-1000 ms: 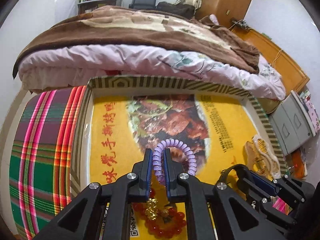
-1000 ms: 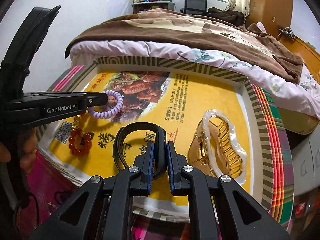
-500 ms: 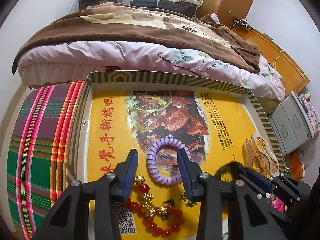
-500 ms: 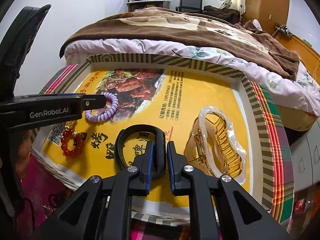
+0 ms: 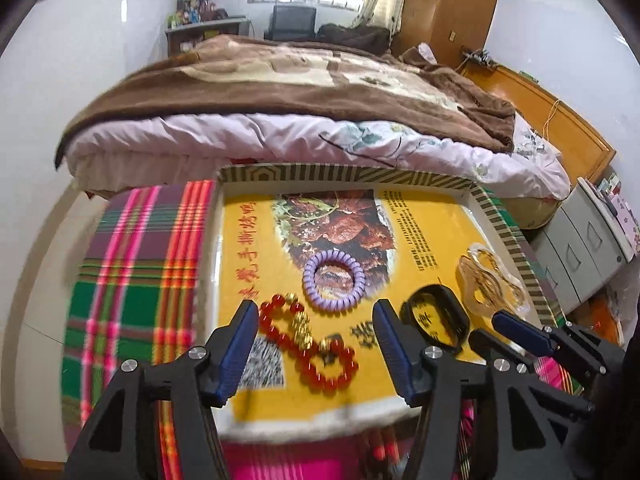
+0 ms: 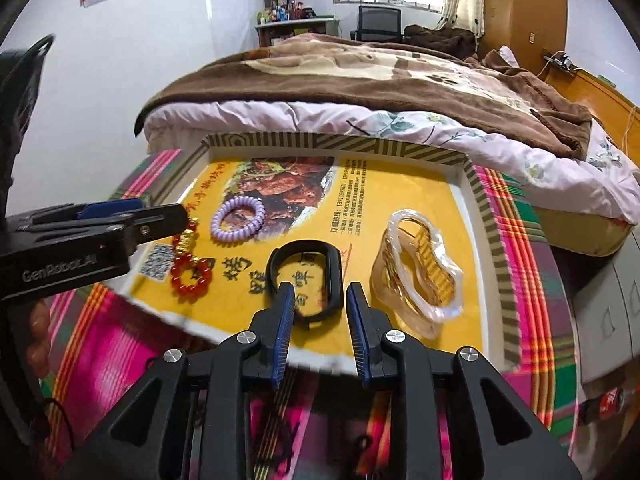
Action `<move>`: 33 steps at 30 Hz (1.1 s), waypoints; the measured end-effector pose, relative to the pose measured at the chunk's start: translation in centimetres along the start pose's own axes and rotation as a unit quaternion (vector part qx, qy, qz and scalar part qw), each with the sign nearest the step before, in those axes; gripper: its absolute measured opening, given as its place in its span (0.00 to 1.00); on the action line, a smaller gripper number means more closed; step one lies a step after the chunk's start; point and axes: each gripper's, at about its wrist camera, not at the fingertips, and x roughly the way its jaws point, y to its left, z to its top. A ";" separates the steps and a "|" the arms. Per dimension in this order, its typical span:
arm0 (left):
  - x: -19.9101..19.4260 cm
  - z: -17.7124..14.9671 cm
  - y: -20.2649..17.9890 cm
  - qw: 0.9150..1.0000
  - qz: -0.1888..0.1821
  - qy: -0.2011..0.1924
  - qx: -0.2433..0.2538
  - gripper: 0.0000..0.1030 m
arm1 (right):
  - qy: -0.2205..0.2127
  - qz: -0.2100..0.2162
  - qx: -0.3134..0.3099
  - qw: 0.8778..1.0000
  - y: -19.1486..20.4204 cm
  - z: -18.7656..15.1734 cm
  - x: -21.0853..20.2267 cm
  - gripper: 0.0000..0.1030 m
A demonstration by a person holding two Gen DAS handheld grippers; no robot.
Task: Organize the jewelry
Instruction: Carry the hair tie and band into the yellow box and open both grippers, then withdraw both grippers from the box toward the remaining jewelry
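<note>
The left gripper (image 5: 314, 316) hangs over the near edge of the tray (image 5: 344, 173), its jaws opening and already well apart, pressing on nothing. The red beads (image 5: 308, 340) lie on the tray floor in the gap between the fingers, untouched. The purple coil (image 5: 334, 276) lies just beyond the fingertips at 12 o'clock, free. The right gripper (image 6: 318, 294) has its jaws opening too, a narrower gap, and holds nothing. The black band (image 6: 306, 276) lies flat on the tray just past its tips at 12 o'clock, its near end showing between them. The clear clip (image 6: 418, 272) rests at its 2 o'clock, near the tray's right wall.
</note>
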 end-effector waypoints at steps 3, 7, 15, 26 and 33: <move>-2.4 -1.3 -0.3 1.000 0.008 -0.015 0.005 0.60 | -0.013 0.005 0.008 1.000 -0.3 -0.6 -1.9 0.27; -5.0 -3.2 -0.7 0.999 0.014 -0.030 0.013 0.60 | -0.024 0.007 0.010 1.000 -0.6 -1.7 -4.0 0.27; -8.3 -7.8 -0.5 0.999 0.007 -0.034 0.015 0.60 | -0.037 0.007 0.013 0.999 -2.1 -4.9 -7.6 0.27; -9.0 -15.0 2.3 1.000 -0.013 0.001 -0.027 0.61 | -0.014 -0.004 0.039 0.999 -6.0 -9.9 -7.8 0.45; -8.3 -17.3 2.2 0.999 -0.021 0.026 -0.029 0.62 | 0.009 0.008 0.043 0.999 -6.6 -10.7 -5.7 0.47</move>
